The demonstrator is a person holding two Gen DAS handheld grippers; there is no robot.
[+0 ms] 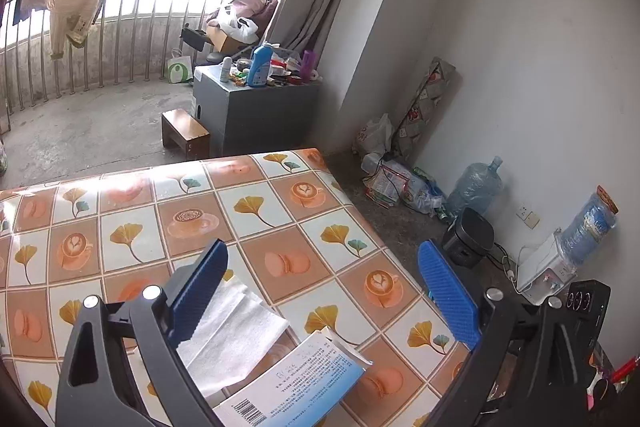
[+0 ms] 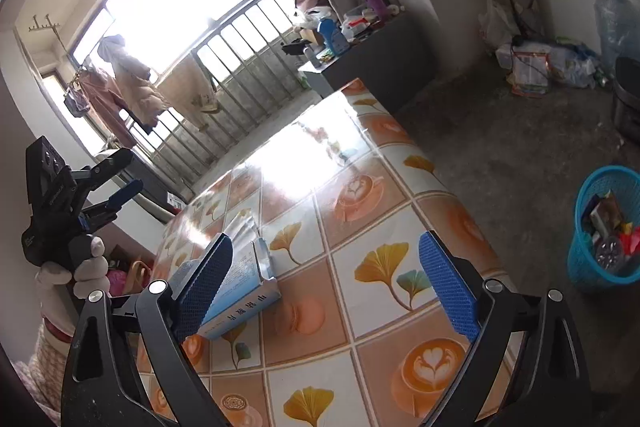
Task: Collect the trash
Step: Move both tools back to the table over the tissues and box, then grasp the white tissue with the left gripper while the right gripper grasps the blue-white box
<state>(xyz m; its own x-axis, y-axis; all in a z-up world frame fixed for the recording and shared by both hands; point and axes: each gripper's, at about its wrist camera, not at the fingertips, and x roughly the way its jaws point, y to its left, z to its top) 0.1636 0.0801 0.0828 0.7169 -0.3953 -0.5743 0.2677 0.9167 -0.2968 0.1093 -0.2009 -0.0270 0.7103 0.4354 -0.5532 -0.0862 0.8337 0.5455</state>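
Observation:
A blue-and-white cardboard box (image 1: pixel 292 383) with an open flap lies on the patterned table (image 1: pixel 280 211), beside a white paper tissue (image 1: pixel 228 339). My left gripper (image 1: pixel 320 291) is open above them, its left finger over the tissue. In the right wrist view the same box (image 2: pixel 240 287) lies on the table (image 2: pixel 360 211), next to my left fingertip (image 2: pixel 204 283). My right gripper (image 2: pixel 324 287) is open and empty above the table. The left gripper (image 2: pixel 116 187) also shows there, held up at the far left in a gloved hand.
A blue trash basket (image 2: pixel 604 227) holding several wrappers stands on the floor right of the table. A grey cabinet (image 1: pixel 256 107) with bottles, a wooden stool (image 1: pixel 186 133), water jugs (image 1: pixel 474 187), bags and a water dispenser (image 1: pixel 548 267) line the wall.

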